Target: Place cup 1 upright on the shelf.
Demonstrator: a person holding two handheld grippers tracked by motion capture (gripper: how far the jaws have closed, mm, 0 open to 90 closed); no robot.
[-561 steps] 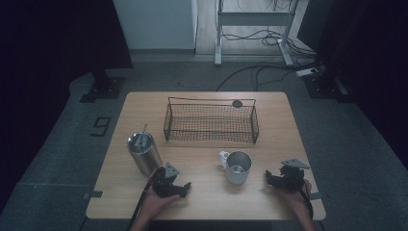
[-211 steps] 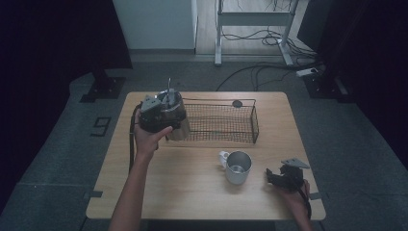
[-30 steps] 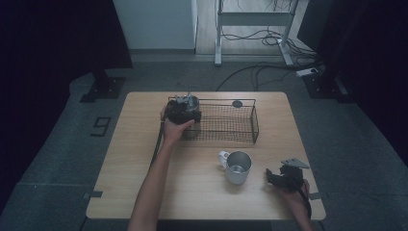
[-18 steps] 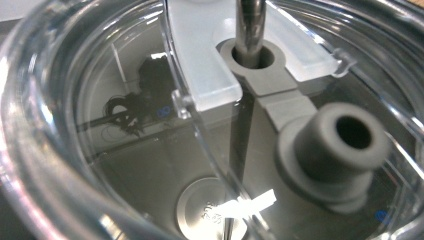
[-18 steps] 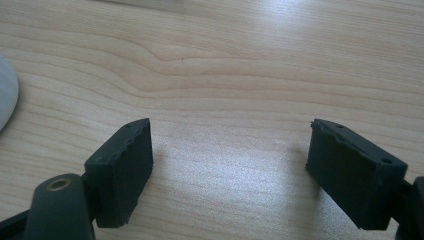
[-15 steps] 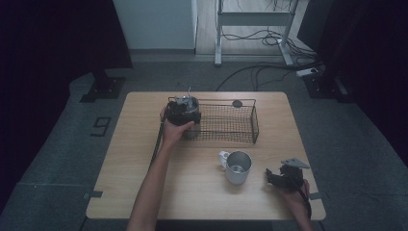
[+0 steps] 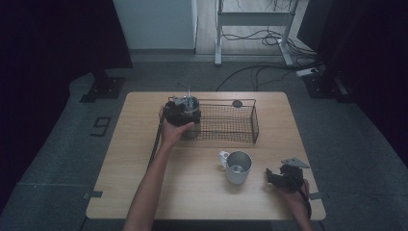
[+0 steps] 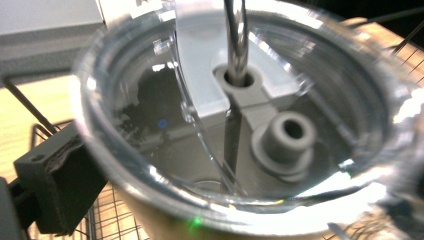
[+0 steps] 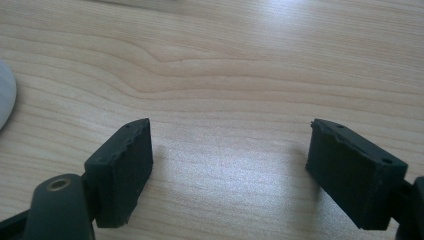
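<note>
- High view: left tongs (image 7: 185, 108) sit over the left end of the wire basket (image 7: 253, 126), hand stretched far across the table (image 7: 202, 202).
- Left gripper view: the tumbler (image 8: 150, 125), clear lid and metal straw (image 8: 235, 35), sits upright right under the camera, inside the basket's left end, with mesh below it.
- Change: a few seconds ago the tumbler was in the air at the basket's left edge; now it is down in the basket.
- Left tongs' jaws have just been opening and now stand wide, with the tumbler between them. One pad (image 8: 55, 185) looks off the wall, so I read it as released.
- Meaning: the tumbler drop looks done. Next is likely to lift clear without catching the straw.
- The mug (image 7: 238, 167) stands on the table in front of the basket, not yet moved.
- Right tongs (image 9: 230, 135) rest on the table right of the mug, jaws apart and gripping nothing.
- Writing: no brand or label is readable on the tumbler or mug. A floor mark (image 7: 101, 126) left of the table looks like a 9.
</note>
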